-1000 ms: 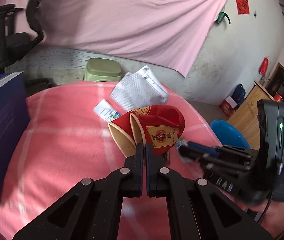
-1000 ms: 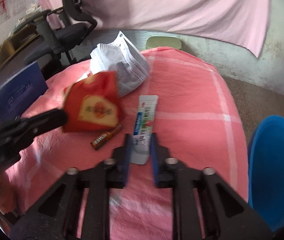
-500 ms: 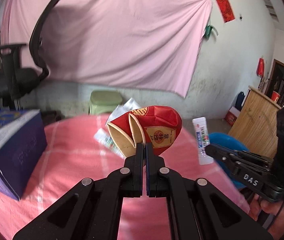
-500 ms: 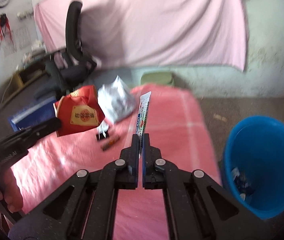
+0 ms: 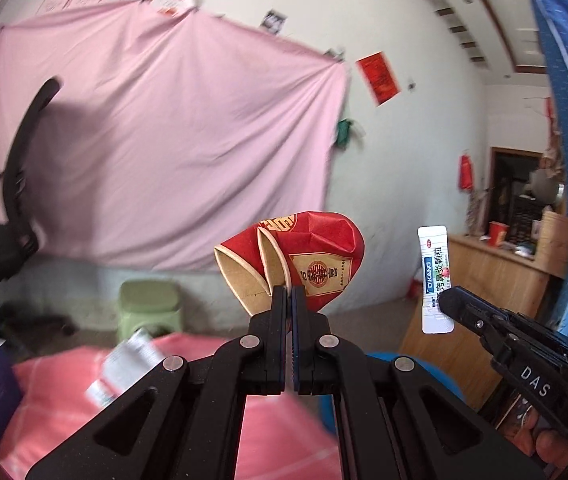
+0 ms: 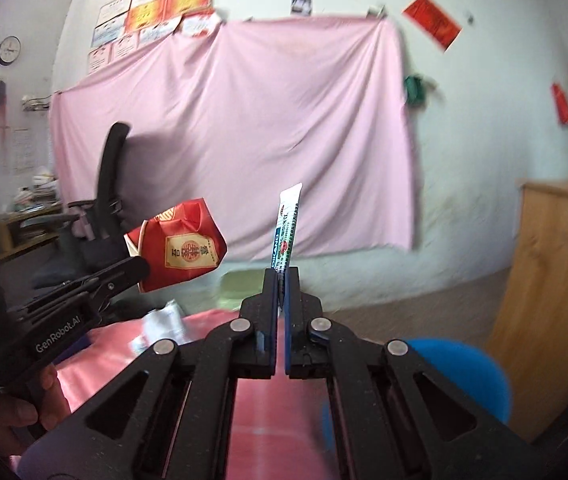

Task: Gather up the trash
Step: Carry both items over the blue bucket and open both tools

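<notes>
Both tools have risen off the pink bench: our left tool pinches the crushed red paper cup, our right tool the white medicine sachet.

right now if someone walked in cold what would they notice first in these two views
First, the crushed red paper cups pinched in the left gripper, held up in the air against the big pink sheet on the far wall. Next, the slim white sachet standing upright in the shut right gripper, level with the cups. Below, the pink checked tablecloth and the rim of a blue bin to its right.
</notes>
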The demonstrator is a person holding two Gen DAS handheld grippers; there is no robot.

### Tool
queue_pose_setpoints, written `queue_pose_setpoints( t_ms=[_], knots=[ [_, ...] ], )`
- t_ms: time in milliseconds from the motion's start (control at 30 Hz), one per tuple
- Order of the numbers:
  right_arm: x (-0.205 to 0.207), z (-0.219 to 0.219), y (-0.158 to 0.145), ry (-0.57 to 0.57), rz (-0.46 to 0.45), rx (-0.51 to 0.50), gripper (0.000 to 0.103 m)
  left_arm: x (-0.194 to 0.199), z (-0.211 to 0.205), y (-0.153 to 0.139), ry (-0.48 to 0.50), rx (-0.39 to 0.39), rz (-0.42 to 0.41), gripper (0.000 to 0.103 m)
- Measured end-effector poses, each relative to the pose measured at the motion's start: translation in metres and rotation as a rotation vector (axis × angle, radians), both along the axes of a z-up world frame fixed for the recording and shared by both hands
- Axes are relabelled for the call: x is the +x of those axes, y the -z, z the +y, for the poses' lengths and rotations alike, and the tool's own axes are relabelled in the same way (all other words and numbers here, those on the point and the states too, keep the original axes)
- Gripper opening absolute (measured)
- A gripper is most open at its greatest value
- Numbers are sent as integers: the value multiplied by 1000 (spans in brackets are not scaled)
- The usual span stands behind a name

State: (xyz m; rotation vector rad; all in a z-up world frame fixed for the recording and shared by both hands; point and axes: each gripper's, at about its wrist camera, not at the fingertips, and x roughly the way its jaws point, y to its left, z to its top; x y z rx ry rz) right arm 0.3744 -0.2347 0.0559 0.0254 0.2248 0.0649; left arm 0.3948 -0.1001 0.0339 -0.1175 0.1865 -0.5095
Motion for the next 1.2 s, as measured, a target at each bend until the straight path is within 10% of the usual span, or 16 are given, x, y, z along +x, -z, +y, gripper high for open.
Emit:
queue_pose_setpoints(
  t_ms=[367, 1200],
  knots=[
    [-17, -58, -4, 172, -27, -57, 19, 0, -84, -8, 165, 30, -54, 0],
    [19, -122, 100, 242, 318, 93, 19, 63, -158, 66, 342, 153, 499, 1]
  ],
)
